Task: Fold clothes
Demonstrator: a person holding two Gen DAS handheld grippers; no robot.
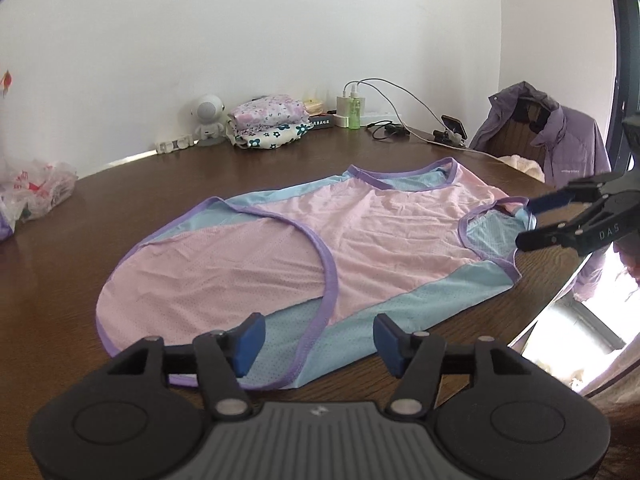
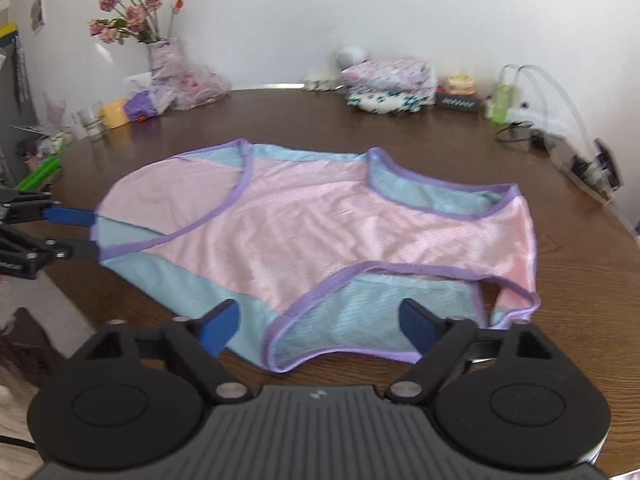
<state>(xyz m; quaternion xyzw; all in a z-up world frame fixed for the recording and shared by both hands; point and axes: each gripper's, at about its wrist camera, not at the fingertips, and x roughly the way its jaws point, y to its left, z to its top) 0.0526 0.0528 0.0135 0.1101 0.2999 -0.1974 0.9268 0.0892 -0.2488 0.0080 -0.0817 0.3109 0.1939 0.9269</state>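
A pink and light-blue sleeveless top with purple trim (image 1: 304, 248) lies spread flat on the dark wooden table (image 1: 100, 208); it also shows in the right wrist view (image 2: 312, 236). My left gripper (image 1: 318, 340) is open and empty, over the hem end of the top. It appears at the left of the right wrist view (image 2: 90, 232), at the hem edge. My right gripper (image 2: 316, 326) is open and empty, over the near armhole. It appears at the right of the left wrist view (image 1: 528, 220), beside the armhole and shoulder strap.
Folded floral clothes (image 1: 268, 124) sit at the back by the wall, next to a white figurine (image 1: 208, 118), a green bottle and charger cables (image 1: 384, 120). A plastic bag (image 1: 36, 190) lies far left. A chair with a purple jacket (image 1: 560, 140) stands at the right. A vase of flowers (image 2: 160, 56) stands back left.
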